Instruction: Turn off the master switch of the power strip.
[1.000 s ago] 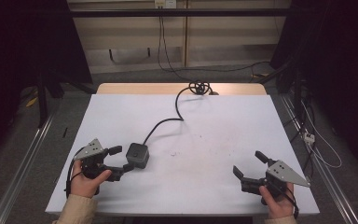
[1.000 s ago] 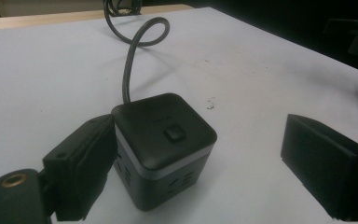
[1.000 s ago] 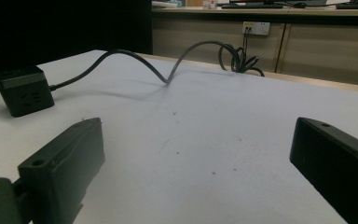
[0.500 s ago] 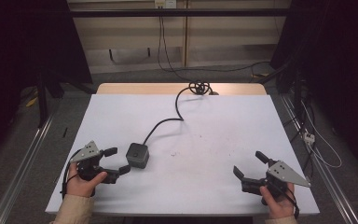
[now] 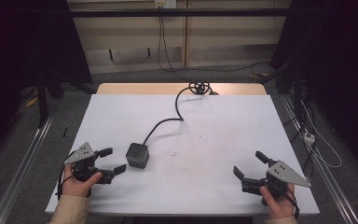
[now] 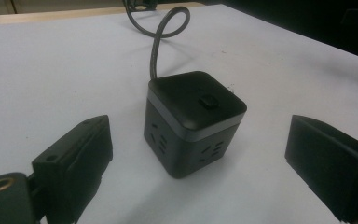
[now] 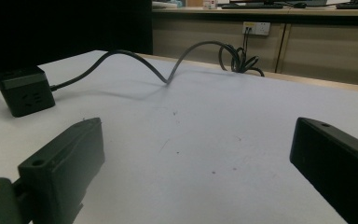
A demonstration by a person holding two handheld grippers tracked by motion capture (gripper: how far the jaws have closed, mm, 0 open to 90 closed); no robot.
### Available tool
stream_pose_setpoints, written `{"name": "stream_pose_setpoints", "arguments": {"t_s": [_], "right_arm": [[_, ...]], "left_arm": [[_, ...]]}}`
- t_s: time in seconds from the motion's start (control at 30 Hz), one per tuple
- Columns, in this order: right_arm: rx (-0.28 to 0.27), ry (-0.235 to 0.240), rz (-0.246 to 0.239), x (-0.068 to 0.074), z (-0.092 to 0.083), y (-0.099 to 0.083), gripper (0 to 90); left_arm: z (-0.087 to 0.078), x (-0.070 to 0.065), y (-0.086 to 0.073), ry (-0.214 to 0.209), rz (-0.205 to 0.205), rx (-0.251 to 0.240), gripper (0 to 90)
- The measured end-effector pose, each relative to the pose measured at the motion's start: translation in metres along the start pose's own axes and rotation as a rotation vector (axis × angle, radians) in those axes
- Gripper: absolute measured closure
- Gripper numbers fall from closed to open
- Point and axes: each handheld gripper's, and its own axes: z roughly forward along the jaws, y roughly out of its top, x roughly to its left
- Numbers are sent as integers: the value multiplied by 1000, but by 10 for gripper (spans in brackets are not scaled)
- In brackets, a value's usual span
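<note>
A black cube power socket (image 5: 137, 155) stands on the white table (image 5: 214, 121), left of centre, with a button on its top face (image 6: 208, 101). Its black cable (image 5: 168, 122) curls back to a coil (image 5: 200, 87) at the far edge. My left gripper (image 5: 112, 161) is open just left of the cube, its jaws pointing at it and apart from it; the cube (image 6: 193, 121) sits a little ahead of the jaws. Near the front right, my right gripper (image 5: 251, 164) is open and holds nothing. The cube (image 7: 24, 91) lies far off at the left of its view.
A wooden strip (image 5: 177, 88) borders the table's far edge. A wall socket (image 7: 256, 28) sits on the panel behind. Metal rails (image 5: 23, 163) run along both sides of the table, and loose cables (image 5: 317, 140) lie on the floor at the right.
My left gripper has drawn back a little toward the front left, away from the cube. The right gripper has barely moved.
</note>
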Motion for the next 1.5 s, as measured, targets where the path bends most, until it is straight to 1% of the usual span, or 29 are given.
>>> {"name": "stream_pose_setpoints", "arguments": {"t_s": [0.03,0.07,0.17,0.2,0.27,0.4,0.7,0.87,0.9,0.93,1.0,1.13,1.33,1.4,1.43,1.5], "right_arm": [[1,1,0,0,0,0,26],[1,1,0,0,0,0,26],[0,1,-1,0,0,0,26],[1,1,-1,0,0,0,26],[1,2,-1,0,0,0,26],[1,2,-1,0,0,0,26],[0,1,0,0,0,0,26],[0,2,-1,0,0,0,26],[0,2,-2,0,0,0,26],[2,3,-3,0,0,-1,26],[3,3,-3,0,0,-1,26],[5,4,-3,1,0,-1,26],[3,2,-3,0,1,-1,26],[6,1,-4,0,1,-1,26],[7,2,-5,0,1,-1,26],[6,2,-6,1,1,-1,26]], "left_arm": [[-1,1,0,-9,3,1,73],[-1,1,0,5,-1,-3,73],[-3,2,-2,12,-5,-5,73],[-4,3,-2,8,-8,-5,73],[-5,4,-3,15,-5,-5,73],[-6,5,-4,14,-12,-11,73],[-10,6,-7,26,-18,-14,73],[-12,7,-8,25,-19,-15,75],[-12,6,-8,27,-20,-15,75],[-12,6,-8,20,-21,-12,75],[-12,6,-8,28,-18,-9,77],[-11,5,-8,28,-22,-10,77],[-9,6,-8,15,-16,-5,79],[-9,5,-8,24,-17,-7,79],[-9,6,-8,9,-14,-5,79],[-10,5,-8,27,-17,-10,79]]}}
